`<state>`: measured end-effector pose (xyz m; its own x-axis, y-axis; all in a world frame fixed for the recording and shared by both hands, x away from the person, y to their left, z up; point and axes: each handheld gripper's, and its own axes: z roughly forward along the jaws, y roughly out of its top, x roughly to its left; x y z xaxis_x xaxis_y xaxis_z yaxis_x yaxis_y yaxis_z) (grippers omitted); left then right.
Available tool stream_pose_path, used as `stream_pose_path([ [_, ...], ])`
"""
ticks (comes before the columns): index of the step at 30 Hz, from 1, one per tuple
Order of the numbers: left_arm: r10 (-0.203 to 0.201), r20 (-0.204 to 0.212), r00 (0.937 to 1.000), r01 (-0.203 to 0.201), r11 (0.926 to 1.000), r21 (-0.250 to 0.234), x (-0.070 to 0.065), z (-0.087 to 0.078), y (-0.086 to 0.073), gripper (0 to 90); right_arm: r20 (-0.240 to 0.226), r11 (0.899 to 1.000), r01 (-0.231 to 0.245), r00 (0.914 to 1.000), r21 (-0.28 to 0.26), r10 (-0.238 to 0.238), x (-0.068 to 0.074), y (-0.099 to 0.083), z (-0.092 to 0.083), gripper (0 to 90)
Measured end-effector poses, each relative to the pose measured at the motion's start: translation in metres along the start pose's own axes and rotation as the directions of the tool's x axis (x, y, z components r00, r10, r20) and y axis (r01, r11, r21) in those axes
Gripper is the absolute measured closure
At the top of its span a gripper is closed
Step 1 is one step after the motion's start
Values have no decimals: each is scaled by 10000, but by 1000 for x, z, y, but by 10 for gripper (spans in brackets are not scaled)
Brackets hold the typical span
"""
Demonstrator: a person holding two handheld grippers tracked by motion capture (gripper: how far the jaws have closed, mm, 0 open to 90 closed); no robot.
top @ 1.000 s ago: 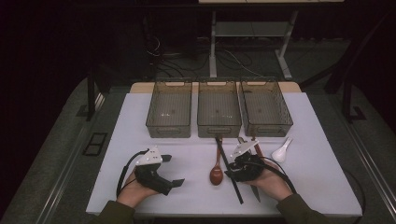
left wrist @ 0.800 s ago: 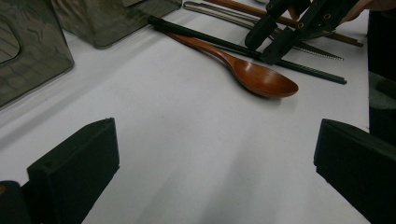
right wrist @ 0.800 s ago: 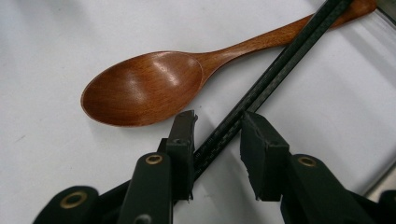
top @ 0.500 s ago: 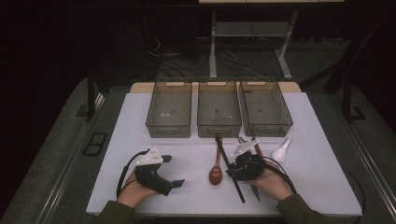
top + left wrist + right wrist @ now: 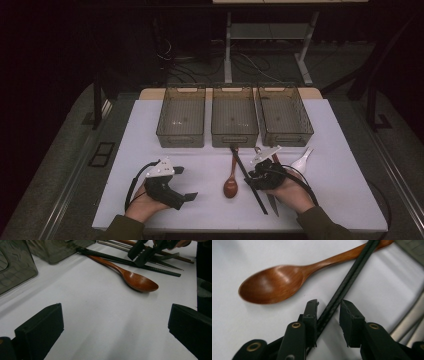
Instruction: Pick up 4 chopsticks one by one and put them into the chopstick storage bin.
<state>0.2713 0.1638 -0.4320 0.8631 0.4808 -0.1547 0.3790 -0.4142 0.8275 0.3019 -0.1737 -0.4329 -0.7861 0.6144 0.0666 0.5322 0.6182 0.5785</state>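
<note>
A smooth white matte worktop (image 5: 150, 125) fills the high view. Along its far edge, at twelve o'clock, three rectangular smoky translucent plastic bins (image 5: 234, 117) sit side by side. Just in front of the middle bin lies a glossy reddish-brown wooden spoon (image 5: 231, 184), its oval bowl toward six o'clock and its thin handle toward twelve. A pair of long, slim matte black chopsticks (image 5: 248, 178) lies touching the spoon's handle and runs diagonally toward five o'clock.

The right gripper (image 5: 327, 311), held in a hand at five o'clock, straddles the black chopsticks. Its two blocky black jaws stand narrowly apart; the left one lies against the sticks, while a gap shows beside the right one, so nothing is clamped. A white ceramic soup spoon (image 5: 303, 161) lies at three o'clock of it.

The left gripper (image 5: 115, 322), at seven o'clock, has its square foam-like jaws spread wide over bare worktop, holding nothing.
</note>
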Motion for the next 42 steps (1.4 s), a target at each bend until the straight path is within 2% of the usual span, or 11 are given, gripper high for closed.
stream_pose_path([
  [3,-16,-13,10000,16,10000,22,0,0,0,0,-32,9994,-289,9996,-214,288,-7,6,2,647],
  [6,0,-24,10000,0,10000,25,0,0,0,0,-64,9985,-524,9986,-165,523,-14,10,8,630],
  [12,-22,0,10000,22,10000,27,1,0,-1,0,-156,9977,-670,9976,-109,668,-19,15,15,625],
  [16,-8,4,10000,8,10000,41,0,0,0,0,-96,9986,-513,9986,-110,512,-18,17,17,676],
  [26,-32,2,10000,32,10000,17,0,0,0,0,-194,9997,-211,9996,-154,208,-12,20,17,714],
  [36,-12,24,10000,12,10000,39,0,0,0,0,-393,9990,134,9991,-415,-150,-7,26,18,747],
  [42,-10,17,10000,10,10000,33,0,0,0,0,-78,9971,586,9982,-495,-591,-5,30,19,770],
])
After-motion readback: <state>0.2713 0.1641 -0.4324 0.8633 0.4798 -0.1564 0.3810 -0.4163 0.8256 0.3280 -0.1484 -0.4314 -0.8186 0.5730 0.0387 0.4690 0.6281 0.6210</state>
